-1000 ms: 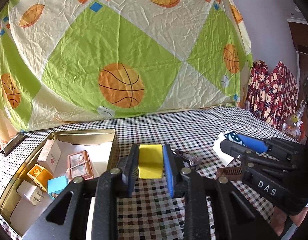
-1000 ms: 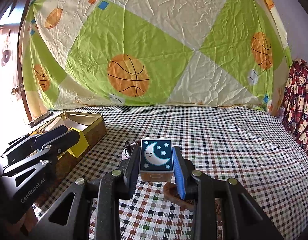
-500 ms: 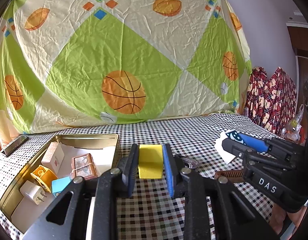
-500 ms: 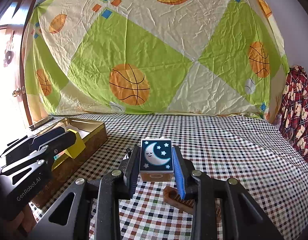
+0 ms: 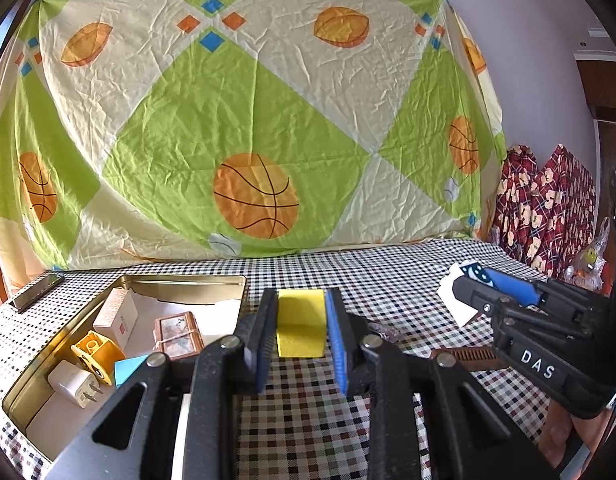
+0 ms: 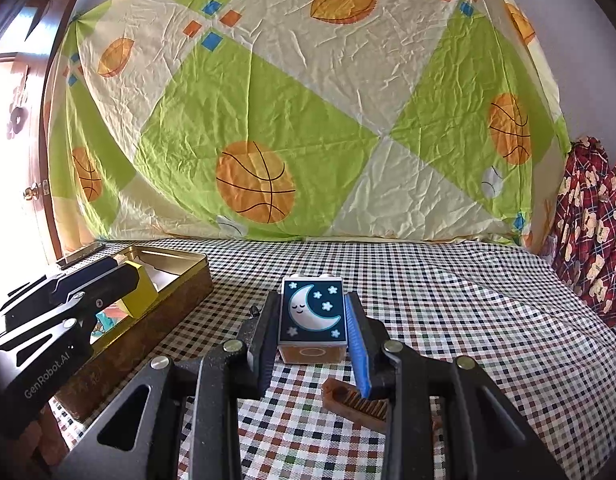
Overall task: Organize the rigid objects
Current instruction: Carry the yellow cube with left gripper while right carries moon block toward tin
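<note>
Only the left wrist view looks into the gold metal tin [image 5: 227, 280]: white charger plug [image 5: 73, 384], yellow part [image 5: 95, 354], pale carton [image 5: 115, 314], small brown box [image 5: 177, 332]. Left gripper [image 5: 301, 330] is level above the checked cloth [image 5: 388, 292], beside the tin, pinching a yellow foam block [image 5: 299, 328]. Right gripper [image 6: 312, 320] clamps a moon-printed block [image 6: 312, 308] over a brown wooden comb [image 6: 358, 400].
</note>
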{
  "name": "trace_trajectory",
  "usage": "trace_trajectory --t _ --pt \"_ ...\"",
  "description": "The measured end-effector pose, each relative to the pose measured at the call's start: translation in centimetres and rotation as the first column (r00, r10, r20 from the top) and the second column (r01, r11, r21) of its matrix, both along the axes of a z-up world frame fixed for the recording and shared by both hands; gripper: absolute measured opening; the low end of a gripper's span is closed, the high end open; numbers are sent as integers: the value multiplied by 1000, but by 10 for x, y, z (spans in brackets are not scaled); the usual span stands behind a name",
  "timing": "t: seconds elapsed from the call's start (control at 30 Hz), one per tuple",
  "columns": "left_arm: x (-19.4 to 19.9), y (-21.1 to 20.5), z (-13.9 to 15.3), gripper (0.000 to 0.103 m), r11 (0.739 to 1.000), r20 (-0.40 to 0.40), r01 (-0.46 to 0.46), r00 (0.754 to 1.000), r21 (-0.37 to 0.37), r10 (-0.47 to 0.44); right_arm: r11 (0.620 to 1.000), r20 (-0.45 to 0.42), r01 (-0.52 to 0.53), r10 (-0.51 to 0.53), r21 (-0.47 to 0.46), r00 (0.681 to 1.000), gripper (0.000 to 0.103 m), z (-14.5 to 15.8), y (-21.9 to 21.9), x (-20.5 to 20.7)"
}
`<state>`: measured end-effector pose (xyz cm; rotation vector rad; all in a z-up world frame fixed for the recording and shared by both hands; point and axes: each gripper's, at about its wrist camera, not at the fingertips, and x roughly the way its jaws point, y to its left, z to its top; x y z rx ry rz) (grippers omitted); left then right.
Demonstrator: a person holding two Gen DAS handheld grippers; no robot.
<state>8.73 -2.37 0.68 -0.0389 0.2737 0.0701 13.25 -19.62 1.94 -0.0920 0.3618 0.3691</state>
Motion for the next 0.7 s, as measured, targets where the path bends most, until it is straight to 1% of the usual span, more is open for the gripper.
trace_trajectory --t 0.27,0.47,0.7 --pt "-4 5 1 23 1000 10 -9 1000 -17 9 1000 24 -6 6 13 1000 34 2 0 -7" --pt "-9 13 1 23 999 22 -22 1000 -48 23 1000 47 -21 21 11 999 34 4 8 -13" --pt "-15 21 1 23 997 25 -21 999 -68 23 999 37 -45 45 7 998 34 3 17 -12"
